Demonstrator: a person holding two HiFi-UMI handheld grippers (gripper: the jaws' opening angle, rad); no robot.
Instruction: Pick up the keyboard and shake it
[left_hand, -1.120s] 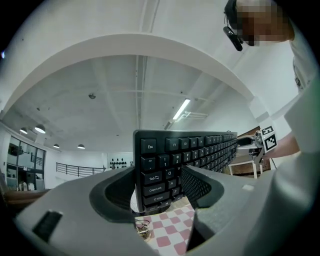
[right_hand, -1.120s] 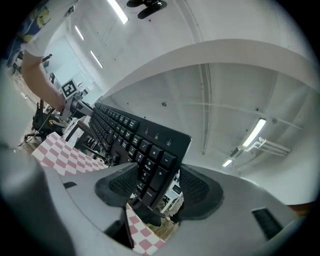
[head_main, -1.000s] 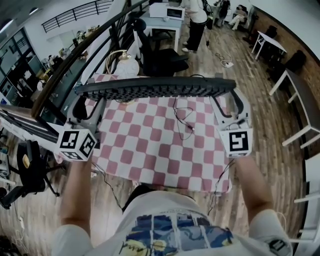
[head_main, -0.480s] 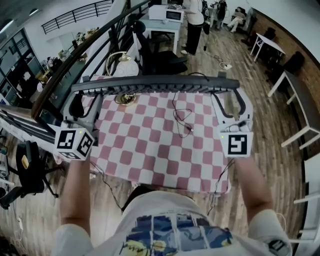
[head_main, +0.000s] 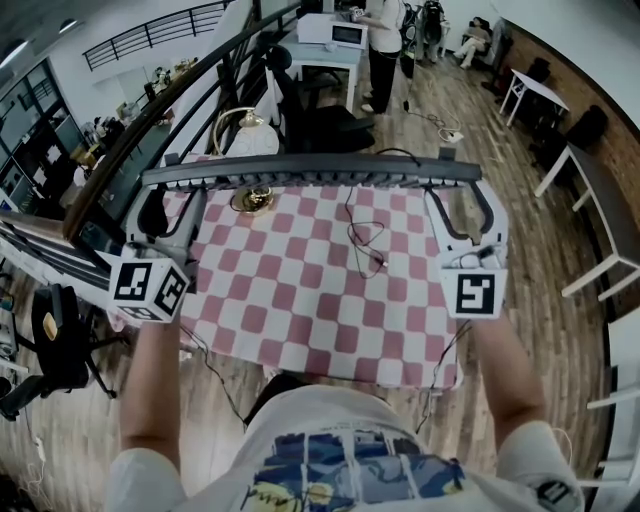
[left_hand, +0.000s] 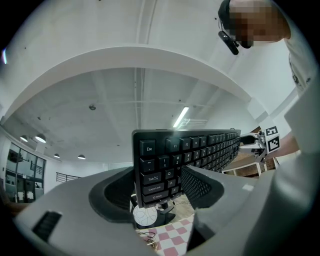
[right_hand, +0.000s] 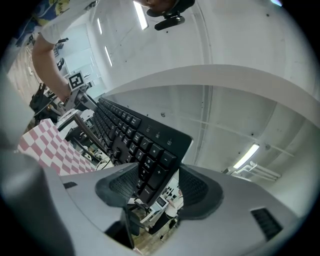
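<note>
Left gripper (left_hand: 165, 177) and right gripper (right_hand: 157, 184) clamp the keyboard (head_main: 310, 170) ends; only gripper views show key faces.

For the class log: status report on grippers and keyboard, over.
Left gripper, right gripper shut on keyboard ends. Keyboard held above checked table. Lamp below left end.

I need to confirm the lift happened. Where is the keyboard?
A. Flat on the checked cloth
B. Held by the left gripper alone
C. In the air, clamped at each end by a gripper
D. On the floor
C: the keyboard hangs above the checked cloth, one end pinched by the left gripper and the other by the right gripper.
</note>
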